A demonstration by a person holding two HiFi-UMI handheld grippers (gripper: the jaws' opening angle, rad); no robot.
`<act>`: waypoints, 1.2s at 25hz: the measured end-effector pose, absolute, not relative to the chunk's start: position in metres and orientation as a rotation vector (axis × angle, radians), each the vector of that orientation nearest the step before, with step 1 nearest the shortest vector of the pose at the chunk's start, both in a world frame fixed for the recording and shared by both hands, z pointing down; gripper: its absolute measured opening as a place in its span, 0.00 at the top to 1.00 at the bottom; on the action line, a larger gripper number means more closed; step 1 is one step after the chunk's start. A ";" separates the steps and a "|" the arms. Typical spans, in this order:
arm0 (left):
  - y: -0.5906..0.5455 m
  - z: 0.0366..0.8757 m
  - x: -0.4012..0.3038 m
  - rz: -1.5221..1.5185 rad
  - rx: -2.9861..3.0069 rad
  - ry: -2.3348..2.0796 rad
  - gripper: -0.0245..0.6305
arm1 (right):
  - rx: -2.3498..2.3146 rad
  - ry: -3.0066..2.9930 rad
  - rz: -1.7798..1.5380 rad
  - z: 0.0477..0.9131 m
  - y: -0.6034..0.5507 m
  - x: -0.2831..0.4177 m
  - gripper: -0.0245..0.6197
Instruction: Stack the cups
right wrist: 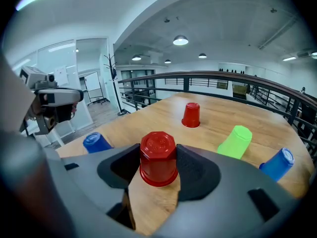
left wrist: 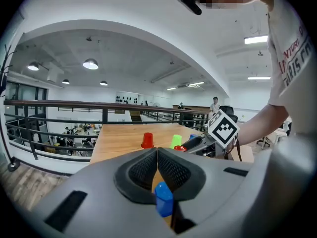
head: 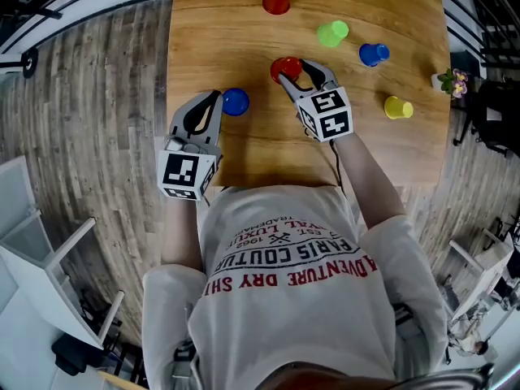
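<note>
An upside-down red cup (right wrist: 158, 157) sits between the pads of my right gripper (right wrist: 158, 166), which is shut on it near the middle of the wooden table (head: 244, 153); in the head view this cup (head: 284, 67) shows at the gripper's tips (head: 297, 70). My left gripper (head: 216, 96) is shut with its pads (left wrist: 148, 165) meeting and nothing held. A blue cup (head: 236, 101) stands just right of its tips and shows low under the jaws (left wrist: 164, 200). A second red cup (head: 277, 0), a green cup (head: 332, 32) on its side and another blue cup (head: 374, 54) lie farther back.
A yellow cup (head: 398, 107) lies near the table's right side, with a small flower pot (head: 452, 80) at the right edge. White furniture (head: 32, 258) stands on the floor to the left. The person's body is against the table's near edge.
</note>
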State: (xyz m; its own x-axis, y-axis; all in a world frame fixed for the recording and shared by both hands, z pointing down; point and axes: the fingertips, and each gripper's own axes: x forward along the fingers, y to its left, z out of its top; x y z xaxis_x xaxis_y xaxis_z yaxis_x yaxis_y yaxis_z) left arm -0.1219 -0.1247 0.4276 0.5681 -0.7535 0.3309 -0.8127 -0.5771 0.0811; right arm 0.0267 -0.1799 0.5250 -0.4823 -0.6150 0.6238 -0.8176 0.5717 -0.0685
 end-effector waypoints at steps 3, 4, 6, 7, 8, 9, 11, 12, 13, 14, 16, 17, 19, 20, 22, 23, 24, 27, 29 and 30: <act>-0.115 0.428 -0.129 0.387 2.579 -1.305 0.94 | 1.098 -2.275 0.460 0.525 -0.158 0.007 0.59; -0.112 0.428 -0.131 0.386 2.581 -1.301 0.94 | 1.084 -2.276 0.442 0.526 -0.152 0.001 0.59; -0.107 0.428 -0.133 0.383 2.591 -1.291 0.94 | 1.060 -2.276 0.408 0.527 -0.140 -0.009 0.59; -0.104 0.427 -0.134 0.381 2.597 -1.286 0.94 | 1.051 -2.277 0.397 0.527 -0.134 -0.014 0.59; -0.102 0.427 -0.135 0.378 2.602 -1.282 0.94 | 1.044 -2.277 0.392 0.528 -0.129 -0.017 0.59; -0.099 0.427 -0.135 0.374 2.606 -1.278 0.94 | 1.037 -2.274 0.392 0.529 -0.124 -0.019 0.59; -0.095 0.427 -0.136 0.366 2.609 -1.269 0.94 | 1.030 -2.266 0.395 0.532 -0.115 -0.023 0.59; -0.093 0.427 -0.137 0.364 2.609 -1.263 0.94 | 1.028 -2.263 0.396 0.533 -0.112 -0.025 0.59; -0.091 0.427 -0.138 0.364 2.610 -1.256 0.94 | 1.029 -2.262 0.396 0.533 -0.109 -0.027 0.59; -0.088 0.428 -0.138 0.367 2.611 -1.248 0.94 | 1.030 -2.261 0.396 0.534 -0.106 -0.028 0.59; -0.083 0.430 -0.139 0.373 2.613 -1.229 0.94 | 1.033 -2.252 0.390 0.537 -0.100 -0.030 0.59; -0.081 0.431 -0.139 0.374 2.614 -1.223 0.94 | 1.035 -2.245 0.388 0.539 -0.098 -0.030 0.59; -0.077 0.432 -0.141 0.374 2.617 -1.215 0.94 | 1.045 -2.234 0.389 0.543 -0.095 -0.032 0.59; -0.075 0.432 -0.142 0.374 2.616 -1.214 0.94 | 1.052 -2.231 0.393 0.544 -0.094 -0.033 0.59; -0.072 0.432 -0.143 0.374 2.615 -1.212 0.94 | 1.073 -2.229 0.402 0.547 -0.093 -0.033 0.59; -0.071 0.432 -0.144 0.375 2.615 -1.210 0.94 | 1.084 -2.230 0.405 0.548 -0.094 -0.033 0.59; -0.070 0.432 -0.143 0.376 2.615 -1.206 0.94 | 1.092 -2.231 0.405 0.548 -0.094 -0.033 0.59; -0.067 0.430 -0.141 0.374 2.621 -1.191 0.94 | 1.092 -2.230 0.407 0.550 -0.094 -0.033 0.59; -0.065 0.429 -0.139 0.371 2.627 -1.185 0.94 | 1.105 -2.236 0.431 0.549 -0.093 -0.032 0.52; -0.064 0.428 -0.138 0.370 2.627 -1.183 0.94 | 1.120 -2.244 0.440 0.546 -0.093 -0.031 0.51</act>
